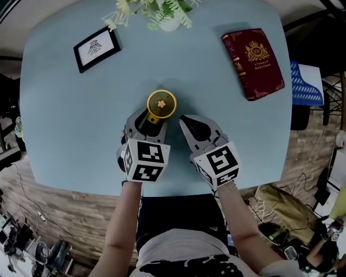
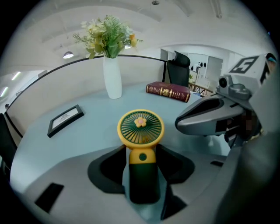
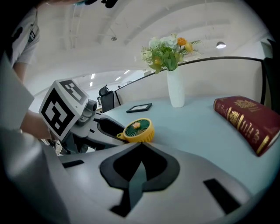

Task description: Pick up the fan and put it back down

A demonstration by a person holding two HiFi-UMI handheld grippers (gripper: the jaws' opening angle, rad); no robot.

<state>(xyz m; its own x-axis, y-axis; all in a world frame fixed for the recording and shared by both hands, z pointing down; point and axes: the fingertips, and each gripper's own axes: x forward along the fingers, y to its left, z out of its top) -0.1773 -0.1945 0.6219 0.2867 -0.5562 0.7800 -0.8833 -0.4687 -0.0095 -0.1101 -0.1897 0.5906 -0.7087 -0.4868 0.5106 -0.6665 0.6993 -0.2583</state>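
Note:
A small yellow and dark green hand fan sits low over the light blue table; I cannot tell if it touches. My left gripper is shut on its dark handle, and the round yellow head sticks out past the jaws. In the left gripper view the fan stands upright between the two black pads of the left gripper. My right gripper is just right of the fan, apart from it, shut with nothing in it. The right gripper view has its tips closed, with the fan beyond them.
At the table's far left lies a black picture frame. A white vase of flowers stands at the far middle, and a red book lies at the far right. A blue chair stands beyond the right edge.

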